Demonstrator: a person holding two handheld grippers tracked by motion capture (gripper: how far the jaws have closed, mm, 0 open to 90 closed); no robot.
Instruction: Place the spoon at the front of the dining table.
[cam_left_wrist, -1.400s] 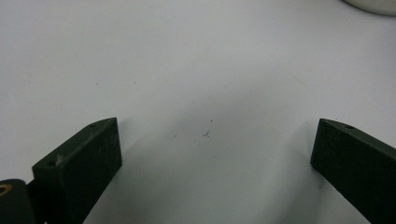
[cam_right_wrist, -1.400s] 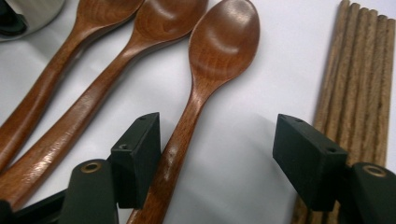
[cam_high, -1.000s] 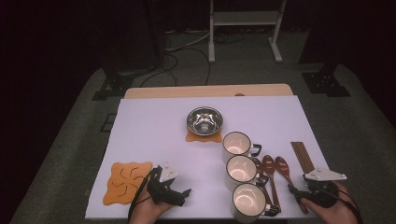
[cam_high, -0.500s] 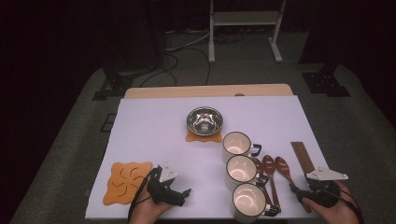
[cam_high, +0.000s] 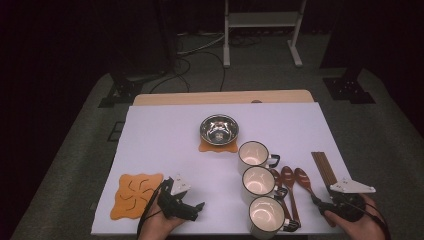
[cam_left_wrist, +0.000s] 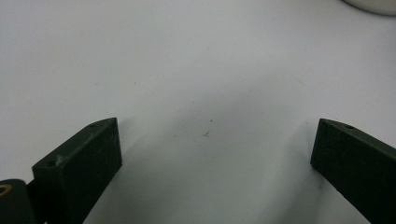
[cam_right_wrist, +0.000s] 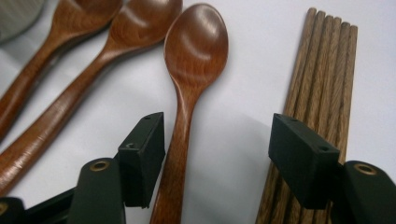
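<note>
Now: right gripper straddles the outermost spoon's handle

Here the right gripper (cam_high: 320, 204) sits at the near right corner of the white table (cam_high: 165, 145), and its jaws have just been closing a little, though the pads do not yet press on anything. In the right gripper view the rightmost spoon (cam_right_wrist: 189, 93) runs lengthwise straight away from the jaws, bowl far, handle near; the handle passes just inside the left jaw, with a clear gap to the right one. The chopsticks (cam_right_wrist: 317, 84) lie parallel, under and beyond the right jaw, so a squeeze should centre on the handle, not the bundle. The right hand (cam_high: 357, 225) is much nearer than the left

The left gripper (cam_high: 192, 210) rests with jaws wide over bare table, holding nothing

Counted: three wooden spoons (cam_high: 290, 185), three white mugs (cam_high: 257, 182) in a row, one steel bowl (cam_high: 219, 129) on an orange mat (cam_high: 218, 147), one more orange coaster (cam_high: 135, 194) at the near left, one bundle of chopsticks, about six
</note>
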